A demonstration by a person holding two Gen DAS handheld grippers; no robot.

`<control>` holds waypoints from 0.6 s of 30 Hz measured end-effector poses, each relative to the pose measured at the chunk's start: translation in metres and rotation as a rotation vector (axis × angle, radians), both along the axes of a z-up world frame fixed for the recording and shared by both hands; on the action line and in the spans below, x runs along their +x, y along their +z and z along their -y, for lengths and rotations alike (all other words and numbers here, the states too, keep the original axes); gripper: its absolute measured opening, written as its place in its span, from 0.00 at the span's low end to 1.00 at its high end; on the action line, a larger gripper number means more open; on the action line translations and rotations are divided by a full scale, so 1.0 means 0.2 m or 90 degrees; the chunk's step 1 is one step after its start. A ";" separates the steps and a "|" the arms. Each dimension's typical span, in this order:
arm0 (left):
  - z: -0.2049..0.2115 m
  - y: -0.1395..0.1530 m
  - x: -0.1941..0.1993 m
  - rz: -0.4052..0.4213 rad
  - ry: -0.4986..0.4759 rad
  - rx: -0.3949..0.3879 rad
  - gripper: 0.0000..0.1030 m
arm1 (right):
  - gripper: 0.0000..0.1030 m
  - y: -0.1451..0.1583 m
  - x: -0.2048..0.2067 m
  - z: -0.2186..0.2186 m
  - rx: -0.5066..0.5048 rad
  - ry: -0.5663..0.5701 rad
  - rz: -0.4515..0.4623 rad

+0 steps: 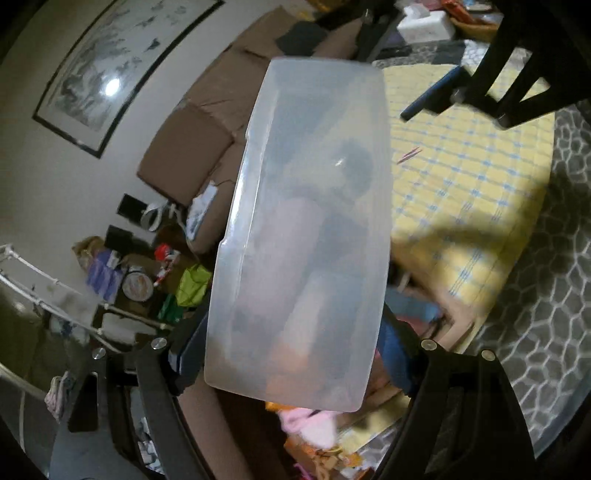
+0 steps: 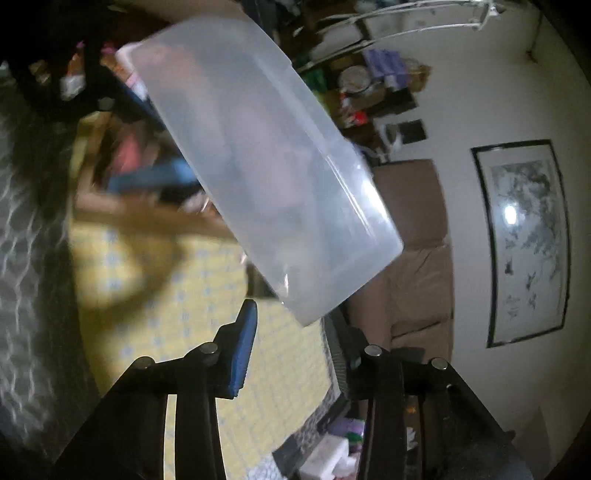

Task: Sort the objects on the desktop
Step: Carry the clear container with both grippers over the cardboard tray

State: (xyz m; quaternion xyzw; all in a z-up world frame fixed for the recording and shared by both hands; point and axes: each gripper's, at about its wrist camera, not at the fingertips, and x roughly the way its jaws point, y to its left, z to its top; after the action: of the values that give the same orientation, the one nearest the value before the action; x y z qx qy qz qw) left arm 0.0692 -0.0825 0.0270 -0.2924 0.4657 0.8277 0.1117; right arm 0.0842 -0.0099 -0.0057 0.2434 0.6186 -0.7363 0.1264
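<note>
A translucent plastic box (image 1: 306, 221) hangs in the air above the table, tilted, and fills the middle of the left wrist view. My left gripper (image 1: 291, 354) is shut on its near end, a blue pad (image 1: 190, 350) pressing on each long side. Dark and reddish shapes show dimly through its walls; I cannot tell what they are. In the right wrist view the same box (image 2: 266, 177) rises from the left gripper (image 2: 147, 144) at the far end. My right gripper (image 2: 291, 332) sits just below the box's near corner, jaws apart, nothing clamped. From the left wrist view the right gripper (image 1: 443, 107) stands clear of the box.
A yellow checked cloth (image 1: 461, 192) covers part of the grey patterned table (image 1: 535, 295). Thin pink sticks (image 1: 408, 155) lie on the cloth. A white tissue box (image 1: 424, 22) sits at the far side. A brown sofa (image 2: 413, 240) and cluttered shelves (image 1: 140, 273) stand behind.
</note>
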 end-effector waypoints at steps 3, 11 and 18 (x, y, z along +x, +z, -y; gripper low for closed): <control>0.08 -0.01 0.01 -0.006 0.017 -0.013 0.75 | 0.44 -0.07 -0.03 0.11 0.016 0.025 -0.016; 0.28 -0.04 0.02 -0.038 0.022 -0.006 0.75 | 0.76 -0.13 -0.01 0.25 -0.025 0.099 -0.055; 0.27 -0.06 0.04 -0.003 -0.011 -0.004 0.70 | 0.85 -0.15 0.03 0.27 -0.016 0.189 -0.092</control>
State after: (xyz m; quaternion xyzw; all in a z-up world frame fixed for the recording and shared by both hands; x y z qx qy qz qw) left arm 0.0780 -0.1361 0.0153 -0.2866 0.4710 0.8261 0.1168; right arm 0.0909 -0.0635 -0.0357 0.0940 0.6462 -0.7328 0.1916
